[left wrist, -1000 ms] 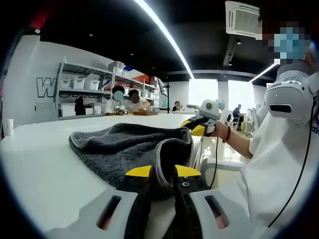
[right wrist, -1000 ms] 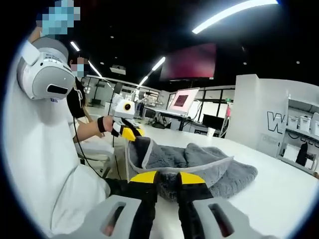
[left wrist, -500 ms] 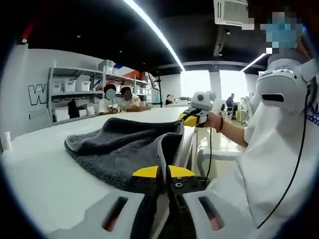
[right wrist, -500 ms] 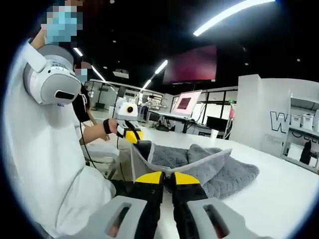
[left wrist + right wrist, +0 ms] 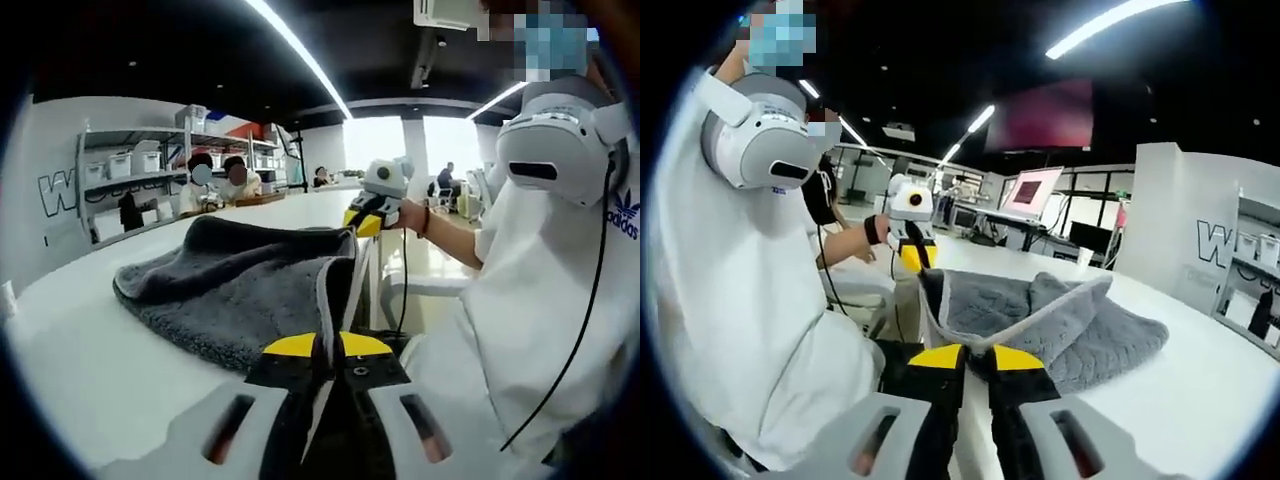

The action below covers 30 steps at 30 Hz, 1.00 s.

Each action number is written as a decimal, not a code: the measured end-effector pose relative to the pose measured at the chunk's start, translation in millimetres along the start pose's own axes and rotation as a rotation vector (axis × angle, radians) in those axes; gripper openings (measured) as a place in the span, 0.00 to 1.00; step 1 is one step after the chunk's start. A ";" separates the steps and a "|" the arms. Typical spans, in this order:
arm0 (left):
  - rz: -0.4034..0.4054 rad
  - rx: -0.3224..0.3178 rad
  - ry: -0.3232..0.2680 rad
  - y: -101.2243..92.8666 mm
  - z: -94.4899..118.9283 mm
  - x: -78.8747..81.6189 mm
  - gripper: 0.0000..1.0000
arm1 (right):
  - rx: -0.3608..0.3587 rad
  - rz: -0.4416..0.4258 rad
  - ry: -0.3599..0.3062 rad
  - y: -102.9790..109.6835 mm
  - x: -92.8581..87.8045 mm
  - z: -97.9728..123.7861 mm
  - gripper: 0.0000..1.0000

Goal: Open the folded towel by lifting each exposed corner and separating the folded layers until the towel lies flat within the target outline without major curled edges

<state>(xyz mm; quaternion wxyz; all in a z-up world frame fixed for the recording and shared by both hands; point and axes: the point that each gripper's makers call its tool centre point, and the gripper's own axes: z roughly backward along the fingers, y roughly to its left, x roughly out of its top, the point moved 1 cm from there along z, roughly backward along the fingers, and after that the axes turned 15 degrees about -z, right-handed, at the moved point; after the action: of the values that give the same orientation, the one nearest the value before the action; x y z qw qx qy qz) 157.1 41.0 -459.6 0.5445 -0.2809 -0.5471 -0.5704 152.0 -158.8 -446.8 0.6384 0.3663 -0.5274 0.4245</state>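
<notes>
While pinching one corner each, both hand-held grippers, left and right, are lifting the grey towel off the white worktop.

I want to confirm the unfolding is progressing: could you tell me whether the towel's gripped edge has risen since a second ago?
Yes. In the right gripper view the towel edge now stands higher above the table.

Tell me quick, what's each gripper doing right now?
Left gripper: shut on a towel corner.
Right gripper: shut on the towel's other corner.
</notes>
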 end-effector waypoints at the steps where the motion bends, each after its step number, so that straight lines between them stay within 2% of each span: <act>1: 0.007 -0.001 -0.010 0.6 0.8 1.3 0.08 | -0.002 -0.001 -0.002 -0.5 0.5 0.2 0.04; 5: 0.006 -0.002 -0.015 0.5 1.7 2.5 0.09 | -0.007 0.007 -0.009 0.0 3.6 0.4 0.07; 10: 0.031 0.009 -0.052 2.3 2.5 8.8 0.11 | -0.008 -0.004 -0.056 1.5 14.9 -0.2 0.11; 15: 0.034 0.015 -0.063 3.9 3.8 10.9 0.12 | -0.020 0.008 -0.044 2.0 16.4 -6.6 0.13; 18: 0.056 0.028 -0.097 8.0 6.7 15.5 0.12 | -0.020 0.017 -0.046 3.8 19.5 -8.5 0.13; 24: 0.051 0.035 -0.099 8.2 6.4 17.0 0.14 | -0.025 0.026 -0.053 5.3 24.0 -9.1 0.14; 30: 0.090 0.070 -0.130 15.9 6.7 18.7 0.15 | -0.061 0.019 -0.087 2.0 33.5 -11.6 0.16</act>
<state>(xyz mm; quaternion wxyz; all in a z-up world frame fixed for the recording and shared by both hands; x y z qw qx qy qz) 165.3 44.4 -435.8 0.5424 -0.3224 -0.5876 -0.5065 157.1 -142.3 -415.9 0.6218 0.3596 -0.5707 0.3980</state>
